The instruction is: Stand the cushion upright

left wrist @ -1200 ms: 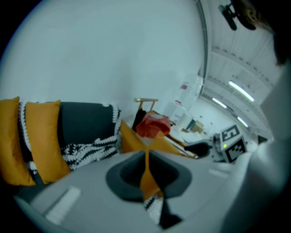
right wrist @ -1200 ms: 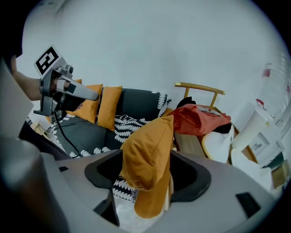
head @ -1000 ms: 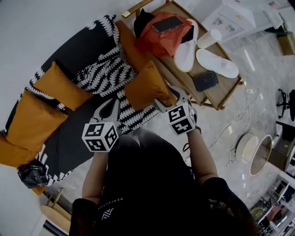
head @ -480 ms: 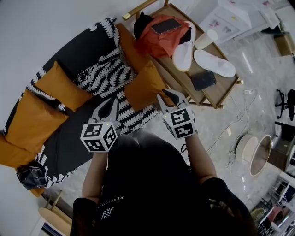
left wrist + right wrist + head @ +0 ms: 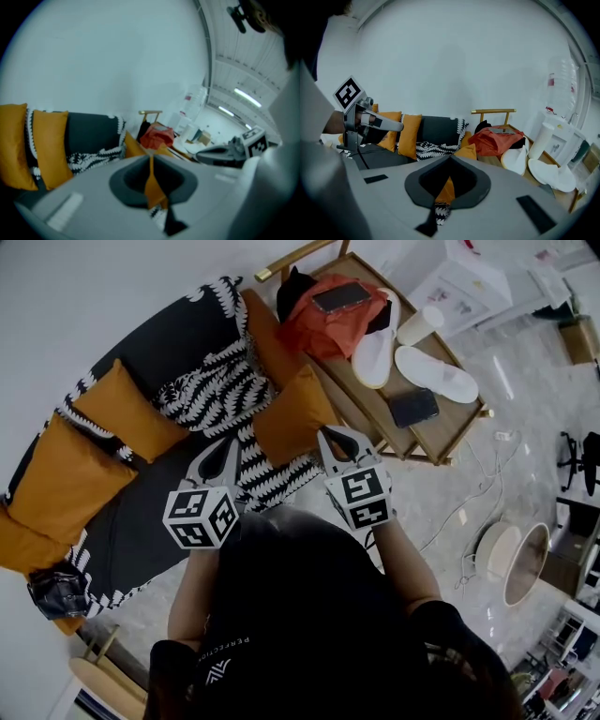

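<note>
An orange cushion (image 5: 292, 416) leans at the right end of the dark sofa (image 5: 159, 334), partly on a black-and-white throw (image 5: 217, 385). It also shows in the right gripper view (image 5: 468, 152). My right gripper (image 5: 330, 435) hovers just off the cushion's near right corner. Its jaws have just been closing and now meet with nothing between them (image 5: 450, 157). My left gripper (image 5: 231, 442) hangs over the throw to the cushion's left, apart from it. Its jaws are shut and empty (image 5: 151, 157).
Two more orange cushions (image 5: 127, 409) (image 5: 66, 479) stand along the sofa back. A wooden side table (image 5: 450, 432) right of the sofa carries a red bag (image 5: 328, 310), white slippers (image 5: 436, 371), a cup (image 5: 422, 322) and a dark pouch (image 5: 414, 407). Cables (image 5: 478, 512) trail across the floor.
The right gripper has lifted away from the cushion's near corner and its jaws have gone from open to shut. The left gripper has stayed in place.
</note>
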Demonstrator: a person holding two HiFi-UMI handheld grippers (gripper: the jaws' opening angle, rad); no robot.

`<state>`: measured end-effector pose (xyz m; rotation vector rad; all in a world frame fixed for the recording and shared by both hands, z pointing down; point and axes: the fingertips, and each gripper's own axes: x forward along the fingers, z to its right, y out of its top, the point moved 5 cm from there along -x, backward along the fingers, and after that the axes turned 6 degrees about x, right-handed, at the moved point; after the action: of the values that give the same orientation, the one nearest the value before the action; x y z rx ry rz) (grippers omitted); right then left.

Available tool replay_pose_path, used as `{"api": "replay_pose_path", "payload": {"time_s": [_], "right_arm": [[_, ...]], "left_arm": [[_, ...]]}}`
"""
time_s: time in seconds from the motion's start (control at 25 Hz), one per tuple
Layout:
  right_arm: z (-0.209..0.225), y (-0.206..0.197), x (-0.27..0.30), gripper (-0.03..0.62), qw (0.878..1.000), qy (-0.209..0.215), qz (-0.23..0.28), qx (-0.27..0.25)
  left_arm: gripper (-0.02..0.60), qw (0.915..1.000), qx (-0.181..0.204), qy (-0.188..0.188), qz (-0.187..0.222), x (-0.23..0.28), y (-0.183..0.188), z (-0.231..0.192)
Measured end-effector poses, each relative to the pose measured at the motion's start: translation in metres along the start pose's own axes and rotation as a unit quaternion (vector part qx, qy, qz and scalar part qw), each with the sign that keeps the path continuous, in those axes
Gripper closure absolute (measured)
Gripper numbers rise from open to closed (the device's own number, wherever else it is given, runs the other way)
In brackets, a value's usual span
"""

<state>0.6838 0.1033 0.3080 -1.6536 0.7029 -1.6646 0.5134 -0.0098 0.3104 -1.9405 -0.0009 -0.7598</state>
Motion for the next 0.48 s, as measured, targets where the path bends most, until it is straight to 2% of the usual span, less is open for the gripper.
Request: {"api": "replay_pose_path", "payload": {"time_s": [0.48], "right_arm": [[-0.01, -0.001, -0.004, 0.6, 1.0, 0.025, -0.009, -0.001]], "left_arm": [[0.552, 0.9998, -0.005, 0.02, 0.004, -0.012, -0.005, 0.007]]}}
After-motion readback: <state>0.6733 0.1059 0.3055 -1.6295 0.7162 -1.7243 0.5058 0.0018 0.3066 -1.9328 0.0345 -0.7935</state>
